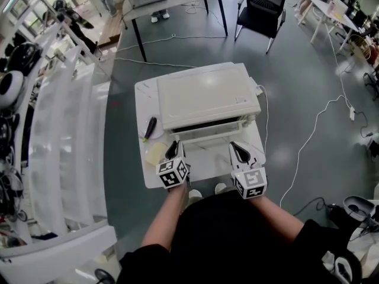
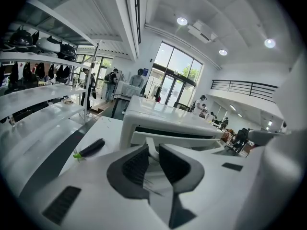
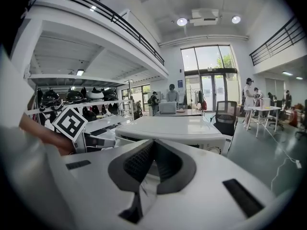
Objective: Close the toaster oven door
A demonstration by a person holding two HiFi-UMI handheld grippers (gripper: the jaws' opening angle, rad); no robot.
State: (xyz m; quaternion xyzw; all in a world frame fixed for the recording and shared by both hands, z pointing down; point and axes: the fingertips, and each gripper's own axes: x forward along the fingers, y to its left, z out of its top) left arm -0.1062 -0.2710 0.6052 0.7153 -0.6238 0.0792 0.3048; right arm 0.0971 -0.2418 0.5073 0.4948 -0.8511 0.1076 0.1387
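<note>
A white toaster oven (image 1: 207, 93) stands on a small white table (image 1: 148, 90), and its door (image 1: 207, 152) hangs open toward me. My left gripper (image 1: 174, 148) is at the door's left front corner. In the left gripper view its jaws (image 2: 153, 150) are nearly together, with a white piece of the door handle (image 2: 149, 145) between the tips. The door panel (image 2: 192, 140) is tilted just behind. My right gripper (image 1: 237, 149) is at the door's right front corner. Its jaws (image 3: 153, 145) are shut on nothing, and the oven's top (image 3: 168, 126) lies beyond them.
A black pen with a green tip (image 1: 150, 128) lies on the table left of the oven, and a pale round disc (image 1: 156, 153) sits nearer me. White shelving (image 1: 59, 135) runs along the left. A black chair (image 1: 260, 10) and floor cables (image 1: 314, 129) are on the right.
</note>
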